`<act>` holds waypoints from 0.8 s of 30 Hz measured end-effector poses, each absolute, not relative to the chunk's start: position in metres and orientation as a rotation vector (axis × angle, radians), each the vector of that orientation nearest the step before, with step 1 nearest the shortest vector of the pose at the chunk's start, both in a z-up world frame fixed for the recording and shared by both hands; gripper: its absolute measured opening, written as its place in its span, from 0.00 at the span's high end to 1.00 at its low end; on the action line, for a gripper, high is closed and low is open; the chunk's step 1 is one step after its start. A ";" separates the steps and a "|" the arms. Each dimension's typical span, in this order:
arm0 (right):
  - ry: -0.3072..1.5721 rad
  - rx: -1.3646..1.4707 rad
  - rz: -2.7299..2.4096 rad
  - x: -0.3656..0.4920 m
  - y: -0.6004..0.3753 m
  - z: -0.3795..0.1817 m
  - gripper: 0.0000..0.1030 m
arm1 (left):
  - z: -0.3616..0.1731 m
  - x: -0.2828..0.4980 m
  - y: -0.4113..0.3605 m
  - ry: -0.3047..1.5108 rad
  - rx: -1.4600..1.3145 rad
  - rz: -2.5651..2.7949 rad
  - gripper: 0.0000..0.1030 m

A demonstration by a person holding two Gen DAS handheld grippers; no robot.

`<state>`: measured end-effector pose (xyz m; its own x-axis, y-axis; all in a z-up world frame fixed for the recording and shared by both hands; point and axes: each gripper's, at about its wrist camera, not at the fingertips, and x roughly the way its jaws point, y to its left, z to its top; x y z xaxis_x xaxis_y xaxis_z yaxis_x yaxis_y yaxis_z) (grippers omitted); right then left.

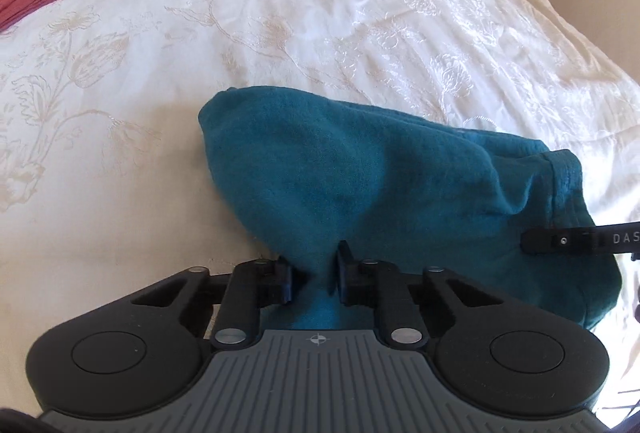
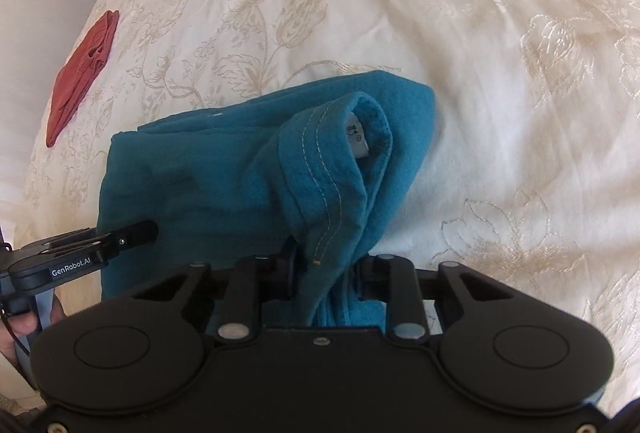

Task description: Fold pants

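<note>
Both grippers pinched the teal pants point(image 1: 360, 169) on the bed point(image 1: 280, 13): the left gripper point(image 1: 314, 279) at a bunched edge, the right gripper point(image 2: 326, 279) at the stitched waistband point(image 2: 320, 161). Carrying both corners evenly, cloth taut, would likely square the fold.

Your right claw point(image 2: 326, 279) hides the teal pants' point(image 2: 240, 177) near hem; the label point(image 2: 357, 137) print is too small to read.

Bright daylight, soft shadows, fisheye-warped edges.
</note>
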<state>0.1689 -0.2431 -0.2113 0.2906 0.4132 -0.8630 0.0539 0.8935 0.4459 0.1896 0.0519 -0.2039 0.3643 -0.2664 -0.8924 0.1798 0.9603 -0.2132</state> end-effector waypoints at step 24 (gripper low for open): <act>1.023 0.334 0.586 0.267 -0.048 -0.083 0.70 | -0.093 0.206 0.216 0.875 -0.132 0.037 0.82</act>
<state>0.2675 -0.0481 -0.0827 0.3878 0.6002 -0.6996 -0.2994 0.7998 0.5202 0.2059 0.2163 -0.0927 0.6412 -0.0216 -0.7671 -0.0868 0.9911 -0.1005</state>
